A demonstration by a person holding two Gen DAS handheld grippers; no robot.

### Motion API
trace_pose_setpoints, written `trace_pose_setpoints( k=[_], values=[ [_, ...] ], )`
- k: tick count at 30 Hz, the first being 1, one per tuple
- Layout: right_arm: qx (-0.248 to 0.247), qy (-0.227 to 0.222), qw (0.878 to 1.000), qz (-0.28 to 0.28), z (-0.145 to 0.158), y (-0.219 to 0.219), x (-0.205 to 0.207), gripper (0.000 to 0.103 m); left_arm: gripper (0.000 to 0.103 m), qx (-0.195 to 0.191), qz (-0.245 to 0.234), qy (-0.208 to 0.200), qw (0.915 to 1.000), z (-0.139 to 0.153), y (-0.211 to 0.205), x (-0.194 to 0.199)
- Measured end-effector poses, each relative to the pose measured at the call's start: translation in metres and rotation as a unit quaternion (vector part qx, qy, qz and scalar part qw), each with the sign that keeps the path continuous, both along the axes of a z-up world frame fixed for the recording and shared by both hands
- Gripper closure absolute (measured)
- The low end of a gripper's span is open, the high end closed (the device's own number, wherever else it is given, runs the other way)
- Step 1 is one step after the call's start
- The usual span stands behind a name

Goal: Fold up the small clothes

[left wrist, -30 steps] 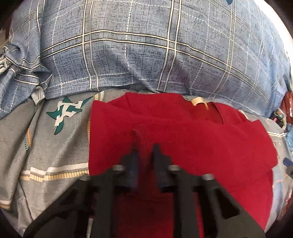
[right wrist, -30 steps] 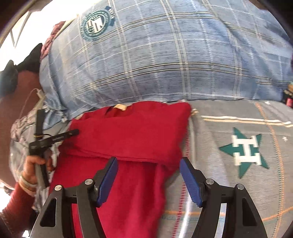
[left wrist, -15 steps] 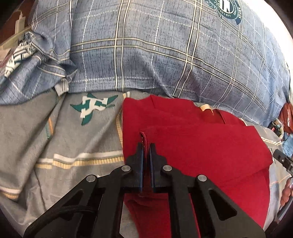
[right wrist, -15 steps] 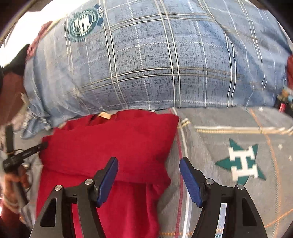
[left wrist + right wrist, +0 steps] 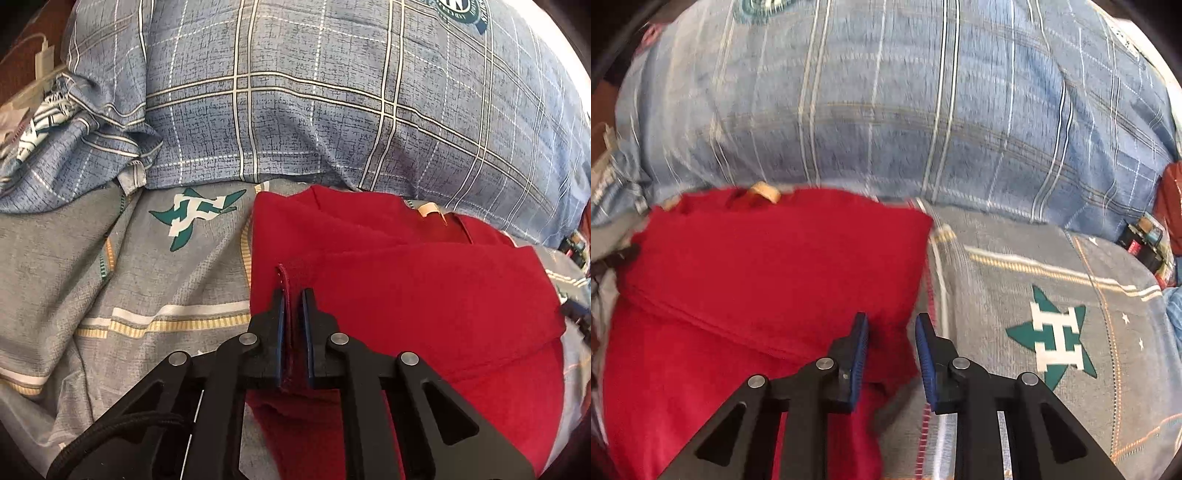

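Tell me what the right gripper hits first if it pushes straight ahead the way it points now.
Most likely the red garment: its right edge lies between and just ahead of the right gripper, whose jaws stand part open. Beyond it rises the blue plaid pillow. Depth is uncertain in this blurred fisheye view.

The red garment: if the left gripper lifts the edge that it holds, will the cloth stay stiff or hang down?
The red garment would probably hang limp: it lies in soft folds. The left gripper pinches a thin hem, so it may slip. It looks light.
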State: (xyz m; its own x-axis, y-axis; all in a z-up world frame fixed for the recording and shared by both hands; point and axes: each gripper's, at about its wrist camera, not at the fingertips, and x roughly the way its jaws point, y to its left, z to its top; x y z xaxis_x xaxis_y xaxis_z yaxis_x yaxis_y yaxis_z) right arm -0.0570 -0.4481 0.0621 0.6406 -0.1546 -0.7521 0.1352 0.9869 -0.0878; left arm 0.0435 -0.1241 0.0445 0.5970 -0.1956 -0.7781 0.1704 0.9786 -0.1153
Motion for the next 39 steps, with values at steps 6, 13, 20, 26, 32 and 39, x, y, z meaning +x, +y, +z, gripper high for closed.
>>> trace_pose_setpoints(
  k=[6, 13, 20, 26, 32, 39],
  values=[
    [0.03, -0.037, 0.999, -0.003, 0.012, 0.018, 0.018, 0.061, 0.096, 0.011, -0.002, -0.005, 0.9999, -0.001, -0.001, -0.002],
    [0.008, -0.01, 1.0, -0.026, -0.017, 0.01, 0.044, 0.064, 0.087, 0.021, -0.001, -0.006, 0.9998, -0.001, -0.002, -0.002],
    [0.007, -0.017, 0.999, -0.032, -0.007, 0.005, 0.033, 0.064, 0.075, 0.026, 0.015, -0.004, 0.9995, 0.0, 0.002, -0.001],
    [0.021, -0.019, 0.999, -0.034, -0.007, 0.002, 0.002, 0.064, 0.073, 0.035, 0.02, -0.009, 0.9992, 0.002, 0.001, -0.004],
    [0.048, 0.0, 0.998, -0.045, -0.021, -0.007, -0.005, 0.064, 0.05, 0.037, 0.024, -0.023, 0.9988, 0.009, 0.001, -0.016],
    [0.025, -0.018, 0.999, -0.03, -0.004, 0.006, -0.028, 0.061, 0.05, 0.048, 0.028, -0.038, 0.9978, 0.022, -0.002, -0.035]
  ],
)
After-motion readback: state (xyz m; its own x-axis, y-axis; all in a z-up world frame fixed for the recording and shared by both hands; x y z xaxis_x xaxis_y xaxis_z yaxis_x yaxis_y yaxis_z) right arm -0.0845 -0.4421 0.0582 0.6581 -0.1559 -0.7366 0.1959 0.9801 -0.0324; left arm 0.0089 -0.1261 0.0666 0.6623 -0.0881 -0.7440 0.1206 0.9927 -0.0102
